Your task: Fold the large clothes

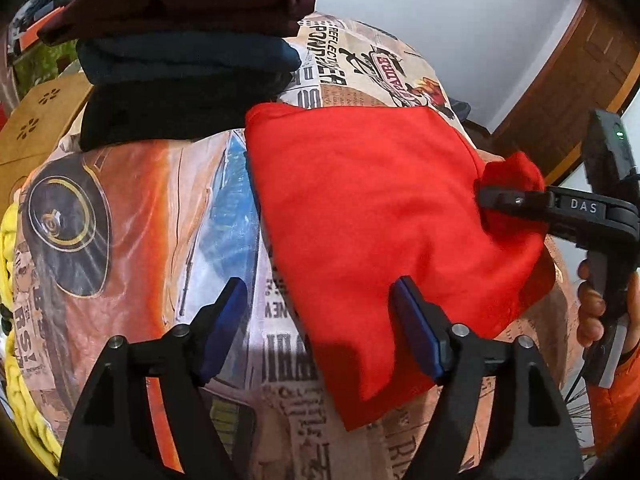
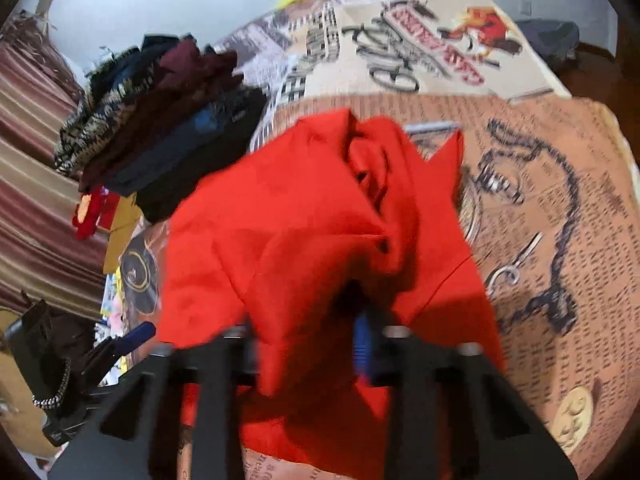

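**Red garment partly folded; right gripper holds its edge, left gripper stands free**

The red garment point(image 1: 360, 216) lies on a bed point(image 1: 132, 208) covered with a printed newspaper-and-car bedsheet. It forms a rough, compact rectangle, so the folding appears well advanced, though its right side is bunched and not yet flat.

The right gripper point(image 1: 486, 200) has its fingers clenched on a bunched fold of the red cloth at the garment's right edge. In the right wrist view the cloth is gathered between the fingers and drapes over them, with creases running up the middle of the garment point(image 2: 320, 220). The hold at the edge probably serves to carry that side across or to pull it smooth.

The left gripper point(image 1: 320, 312) hangs just above the near left part of the garment, fingers released and spread wide, gripping nothing. One finger point(image 1: 416, 316) stands over the red cloth, the other over bare bedsheet. This placing suggests readiness to pin or take the near edge.

A stack of folded clothes point(image 1: 188, 48), in dark blue, maroon and patterned fabric, sits at the far left of the bed, just beside the garment's far corner; likely the finished pile.

Beyond the bed are a pale wall point(image 1: 420, 8), a wooden door frame point(image 1: 580, 72) on the right, and, in the right wrist view, a striped curtain point(image 2: 36, 184) on the left.
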`<state>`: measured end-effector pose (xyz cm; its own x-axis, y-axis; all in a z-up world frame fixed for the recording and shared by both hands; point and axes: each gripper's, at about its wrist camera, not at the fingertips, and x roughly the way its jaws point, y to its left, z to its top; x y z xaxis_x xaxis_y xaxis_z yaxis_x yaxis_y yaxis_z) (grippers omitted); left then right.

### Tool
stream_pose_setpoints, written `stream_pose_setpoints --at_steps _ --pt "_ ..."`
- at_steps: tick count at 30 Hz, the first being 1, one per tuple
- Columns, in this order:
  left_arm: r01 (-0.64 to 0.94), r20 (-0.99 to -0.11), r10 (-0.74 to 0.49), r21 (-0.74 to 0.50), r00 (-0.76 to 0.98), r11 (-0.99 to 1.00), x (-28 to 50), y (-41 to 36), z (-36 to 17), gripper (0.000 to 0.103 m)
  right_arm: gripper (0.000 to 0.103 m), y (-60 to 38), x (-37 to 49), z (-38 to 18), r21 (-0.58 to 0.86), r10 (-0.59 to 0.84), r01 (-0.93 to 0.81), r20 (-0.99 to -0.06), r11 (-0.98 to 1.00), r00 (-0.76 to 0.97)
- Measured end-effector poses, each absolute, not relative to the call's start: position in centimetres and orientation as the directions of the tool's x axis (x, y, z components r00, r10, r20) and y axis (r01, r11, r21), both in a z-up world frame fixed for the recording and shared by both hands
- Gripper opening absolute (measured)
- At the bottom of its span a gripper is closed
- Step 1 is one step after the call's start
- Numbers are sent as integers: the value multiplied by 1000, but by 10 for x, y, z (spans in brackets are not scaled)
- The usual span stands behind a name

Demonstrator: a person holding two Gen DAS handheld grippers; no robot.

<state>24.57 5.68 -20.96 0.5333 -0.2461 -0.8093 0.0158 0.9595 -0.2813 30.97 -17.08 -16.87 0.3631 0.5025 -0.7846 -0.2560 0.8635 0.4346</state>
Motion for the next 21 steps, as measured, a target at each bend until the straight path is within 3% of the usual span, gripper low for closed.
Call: stream_pose_setpoints --at_steps 7,21 --pt "60 -807 -233 -240 543 969 245 50 -194 75 8 -187 267 -127 349 483 -342 -726 872 490" --pt "93 -821 -221 -203 526 975 229 37 -214 87 10 -221 248 -163 223 342 -281 -790 933 508"
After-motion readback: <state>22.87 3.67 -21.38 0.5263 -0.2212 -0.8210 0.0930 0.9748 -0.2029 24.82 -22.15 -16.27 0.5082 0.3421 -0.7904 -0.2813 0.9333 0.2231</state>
